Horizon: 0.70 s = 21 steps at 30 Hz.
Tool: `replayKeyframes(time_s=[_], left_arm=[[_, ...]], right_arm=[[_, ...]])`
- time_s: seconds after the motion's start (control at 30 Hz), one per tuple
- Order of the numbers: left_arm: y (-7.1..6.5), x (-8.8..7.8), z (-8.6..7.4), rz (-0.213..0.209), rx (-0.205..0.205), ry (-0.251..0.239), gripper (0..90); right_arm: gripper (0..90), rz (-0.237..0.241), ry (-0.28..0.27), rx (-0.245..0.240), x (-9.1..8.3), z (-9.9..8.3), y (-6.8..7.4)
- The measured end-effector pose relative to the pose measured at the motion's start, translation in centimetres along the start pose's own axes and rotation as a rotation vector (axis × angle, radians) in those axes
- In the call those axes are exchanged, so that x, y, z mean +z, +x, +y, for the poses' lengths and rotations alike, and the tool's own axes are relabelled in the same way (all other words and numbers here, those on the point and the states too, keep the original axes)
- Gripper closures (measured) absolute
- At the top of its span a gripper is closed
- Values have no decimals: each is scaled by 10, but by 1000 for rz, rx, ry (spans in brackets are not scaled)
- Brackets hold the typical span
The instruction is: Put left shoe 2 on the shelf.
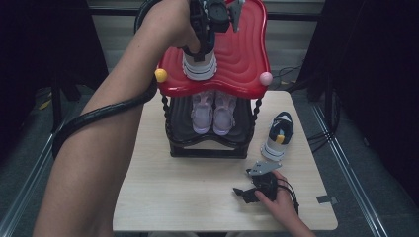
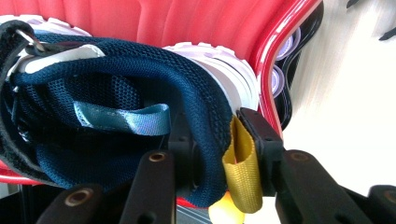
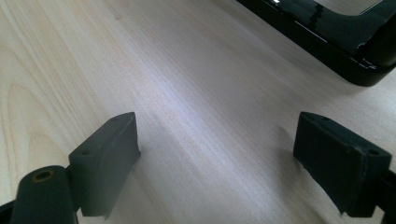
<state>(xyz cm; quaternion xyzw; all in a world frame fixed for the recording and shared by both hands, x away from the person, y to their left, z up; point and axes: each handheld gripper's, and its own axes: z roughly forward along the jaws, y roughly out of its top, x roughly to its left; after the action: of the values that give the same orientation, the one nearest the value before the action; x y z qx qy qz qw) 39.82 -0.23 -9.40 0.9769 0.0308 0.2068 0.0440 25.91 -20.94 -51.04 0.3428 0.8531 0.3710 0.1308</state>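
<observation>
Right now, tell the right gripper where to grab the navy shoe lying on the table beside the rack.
Grip the navy shoe at its heel collar by the yellow pull tab, coming from above on the person's side. The heel points toward the right gripper, whose jaws stand open, and the open collar probably gives one jaw room inside.

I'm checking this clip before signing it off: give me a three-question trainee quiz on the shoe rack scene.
1. True or false: the left gripper grips the heel collar of the navy shoe on the red top shelf.
2. Where does the second navy shoe lie? A) on the red shelf B) on the wooden table, right of the rack C) on the lower shelf
3. Fill in: the pair on the black lower shelf is coloured ____.

Key: 1 true; 2 B; 3 pink
</observation>
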Motion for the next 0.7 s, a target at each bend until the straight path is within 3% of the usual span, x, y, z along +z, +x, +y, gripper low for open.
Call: replayKeyframes(time_s=[0.47,0.7], left_arm=[[1,2,-2,2,-35,-6,569],[2,1,-3,-3,-44,0,565]], right_arm=[[134,0,0,0,0,0,0],[133,0,0,0,0,0,0]])
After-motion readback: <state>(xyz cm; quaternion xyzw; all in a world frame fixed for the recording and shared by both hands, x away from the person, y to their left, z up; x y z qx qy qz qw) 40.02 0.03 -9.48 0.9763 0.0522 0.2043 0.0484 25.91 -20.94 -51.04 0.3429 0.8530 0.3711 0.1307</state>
